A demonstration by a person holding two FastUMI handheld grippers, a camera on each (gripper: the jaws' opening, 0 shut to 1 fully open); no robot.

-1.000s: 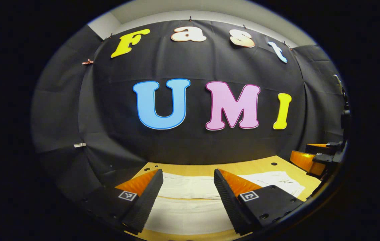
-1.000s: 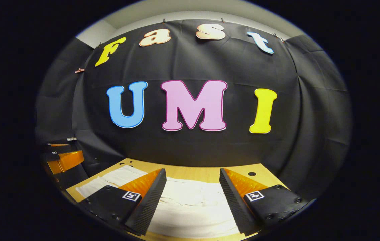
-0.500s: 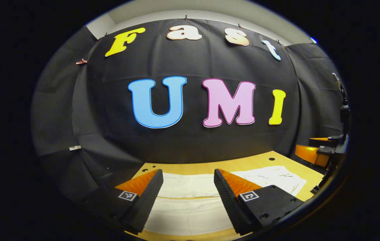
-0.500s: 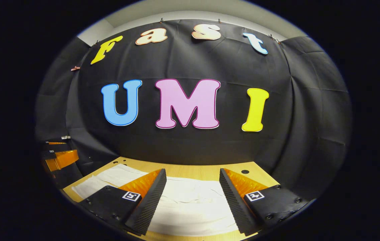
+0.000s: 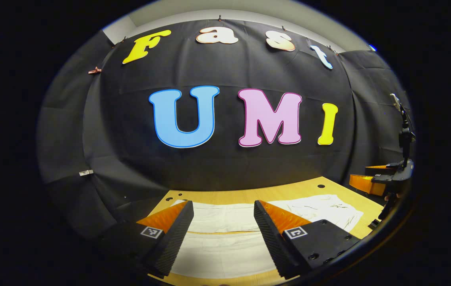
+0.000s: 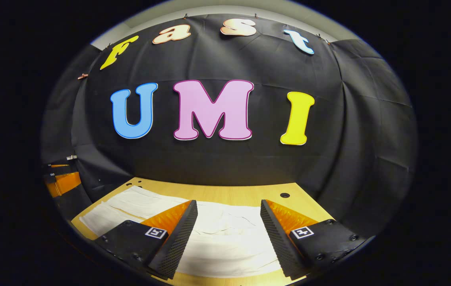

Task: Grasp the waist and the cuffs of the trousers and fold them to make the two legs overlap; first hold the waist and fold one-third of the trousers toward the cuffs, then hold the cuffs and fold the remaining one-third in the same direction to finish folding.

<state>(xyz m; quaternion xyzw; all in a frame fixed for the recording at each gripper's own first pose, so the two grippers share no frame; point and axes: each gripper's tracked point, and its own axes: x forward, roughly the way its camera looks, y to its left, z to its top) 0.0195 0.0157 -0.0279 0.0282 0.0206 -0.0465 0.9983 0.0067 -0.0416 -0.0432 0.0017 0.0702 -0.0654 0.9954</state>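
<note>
White cotton-like cloth, the trousers, lies flat on the wooden bench just below and ahead of both my grippers. My left gripper hangs over the leg end with its jaws spread wide and nothing between them; the two legs run side by side beneath it, a thin strip of bench showing between them. My right gripper is likewise wide apart and empty, hovering above the broader, more wrinkled part of the trousers, which I take for the waist end.

The garment's long axis runs crosswise to my fingers, from one gripper to the other: from the left gripper it stretches away to my right, toward the right gripper at the far edge; from the right gripper it trails off to my left. So waist falls to my right gripper, cuffs to my left. As I judge it, nothing is folded yet.
</note>
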